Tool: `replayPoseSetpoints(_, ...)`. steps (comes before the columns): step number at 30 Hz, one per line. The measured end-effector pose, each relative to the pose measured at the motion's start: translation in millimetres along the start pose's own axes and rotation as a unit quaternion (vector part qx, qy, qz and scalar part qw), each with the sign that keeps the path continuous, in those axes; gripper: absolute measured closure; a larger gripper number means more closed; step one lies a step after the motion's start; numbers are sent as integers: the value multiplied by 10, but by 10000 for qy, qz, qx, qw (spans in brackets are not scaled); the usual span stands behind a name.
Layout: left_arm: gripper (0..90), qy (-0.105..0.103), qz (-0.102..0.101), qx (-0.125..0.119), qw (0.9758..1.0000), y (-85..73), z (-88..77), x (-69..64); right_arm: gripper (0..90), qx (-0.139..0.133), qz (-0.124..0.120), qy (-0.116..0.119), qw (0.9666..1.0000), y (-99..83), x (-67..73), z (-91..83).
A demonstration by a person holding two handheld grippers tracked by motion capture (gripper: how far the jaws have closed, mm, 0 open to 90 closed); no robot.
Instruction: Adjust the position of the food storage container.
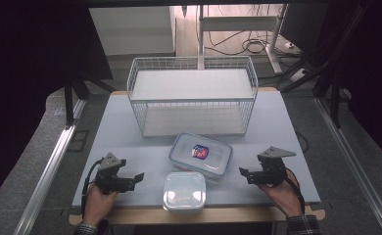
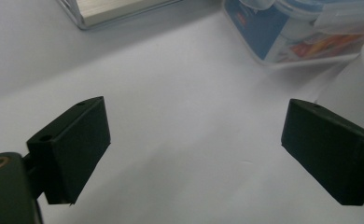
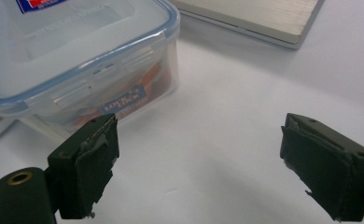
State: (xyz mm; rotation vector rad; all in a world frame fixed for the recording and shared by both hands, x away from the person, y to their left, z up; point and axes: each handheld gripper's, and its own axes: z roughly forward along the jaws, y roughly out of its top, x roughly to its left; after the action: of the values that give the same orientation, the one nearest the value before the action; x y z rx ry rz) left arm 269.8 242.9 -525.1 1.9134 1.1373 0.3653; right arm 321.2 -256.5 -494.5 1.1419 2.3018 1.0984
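A clear lidded food container (image 1: pixel 201 154) with a blue seal and a red-blue label lies mid-table; its wall fills the upper left of the right gripper view (image 3: pixel 77 60) and shows at the top right of the left gripper view (image 2: pixel 306 32). In front of it a smaller square clear container (image 1: pixel 184 190) stands near the table's front edge. My left gripper (image 1: pixel 139 176) rests at the front left, open, with bare table between its jaws (image 2: pixel 194 154). My right gripper (image 1: pixel 243 172) rests at the front right, open and holding nothing (image 3: pixel 199 163), just right of the lidded container.
A white wire two-tier rack (image 1: pixel 193 95) stands at the back of the grey table (image 1: pixel 130 147); its base board shows in both gripper views (image 3: pixel 259 18) (image 2: pixel 115 9). A person's hands (image 1: pixel 98 203) hold the grippers. Dark curtains and floor rails flank the table.
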Motion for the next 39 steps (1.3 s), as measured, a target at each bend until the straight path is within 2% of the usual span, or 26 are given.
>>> replayPoseSetpoints(5,93,-94,-108,22,9999,12,-15,-11,120,128,-75,-74,9999,1,15,8)
replayPoseSetpoints(7,88,-49,-81,53,9999,21,-17,-35,119,155,-135,-115,9997,5,27,6)
replayPoseSetpoints(10,87,-107,-120,44,9999,44,-38,-63,120,215,-55,-148,9996,13,29,4)
replayPoseSetpoints(12,136,-180,-133,45,9997,53,-47,-76,123,209,-37,-137,9997,11,21,4)
replayPoseSetpoints(14,204,-183,-32,58,9998,85,-80,-148,148,248,3,-93,9997,7,10,6)
replayPoseSetpoints(16,272,-271,-5,32,9996,111,-107,-199,166,248,7,-100,9996,6,10,5)
replayPoseSetpoints(19,378,-409,26,-88,9991,151,-145,-271,179,240,-23,-193,9995,12,18,-3)
replayPoseSetpoints(22,478,-529,91,-170,9984,189,-178,-346,183,205,-18,-190,9996,14,23,-8)
replayPoseSetpoints(23,512,-632,104,-216,9977,202,-190,-378,186,191,-38,-198,9996,17,27,-11)
replayPoseSetpoints(24,540,-632,104,-216,9977,202,-190,-378,186,191,-38,-198,9996,17,27,-11)
replayPoseSetpoints(25,573,-953,164,-314,9948,237,-216,-466,193,147,-86,-207,9996,21,34,-20)
replayPoseSetpoints(26,606,-1098,245,-331,9931,259,-222,-526,194,137,-121,-227,9996,22,38,-23)
replayPoseSetpoints(27,636,-1196,380,-323,9916,282,-223,-600,198,149,-153,-261,9994,21,42,-23)
replayPoseSetpoints(28,668,-1196,380,-323,9916,282,-223,-600,198,149,-153,-261,9994,21,42,-23)
replayPoseSetpoints(29,707,-1329,646,-283,9886,317,-206,-755,202,155,-199,-283,9993,15,42,-19)
replayPoseSetpoints(30,741,-1329,646,-283,9886,317,-206,-755,202,155,-199,-283,9993,15,42,-19)
replayPoseSetpoints(31,769,-1472,756,-217,9860,337,-169,-883,202,168,-187,-272,9993,10,41,-14)
replayPoseSetpoints(33,809,-1598,857,-86,9834,351,-124,-976,205,155,-200,-268,9993,11,45,-16)
replayPoseSetpoints(36,863,-1662,951,10,9815,360,-70,-1077,220,131,-236,-305,9992,17,54,-24)
replayPoseSetpoints(37,876,-1662,951,10,9815,360,-70,-1077,222,134,-258,-330,9990,18,56,-26)
replayPoseSetpoints(39,898,-1614,1057,3,9812,378,-38,-1170,226,132,-278,-379,9988,17,55,-31)
